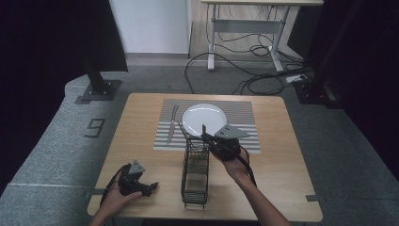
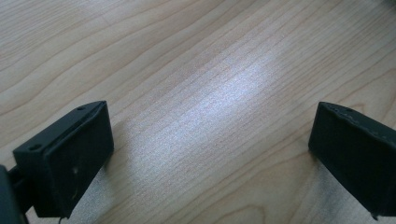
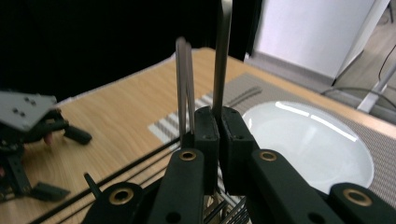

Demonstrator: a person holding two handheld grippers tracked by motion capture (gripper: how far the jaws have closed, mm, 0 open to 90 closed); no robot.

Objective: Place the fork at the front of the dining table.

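- Our left tool (image 1: 141,187) rests low on the table (image 1: 141,136), near our edge. Its two black fingers (image 2: 70,158) stand wide apart, with bare wood between them.
- Next to it, toward the middle of the table, we see a tall black wire basket (image 1: 195,174). It stands upright, and its far end touches the striped mat (image 1: 244,113).
- Our right tool (image 1: 205,135) hangs over the far end of the basket. It is pinched tight on a thin metal handle (image 3: 222,56) that points straight up from the fingers (image 3: 207,130).
- Two more thin metal handles (image 3: 183,79) stand up just beside it, a bit blurry. We cannot tell which is a fork or a spoon.
- Past the basket, a white plate (image 1: 203,118) sits on the striped mat.
- Left of the plate, a knife (image 1: 171,125) lies flat on the mat.
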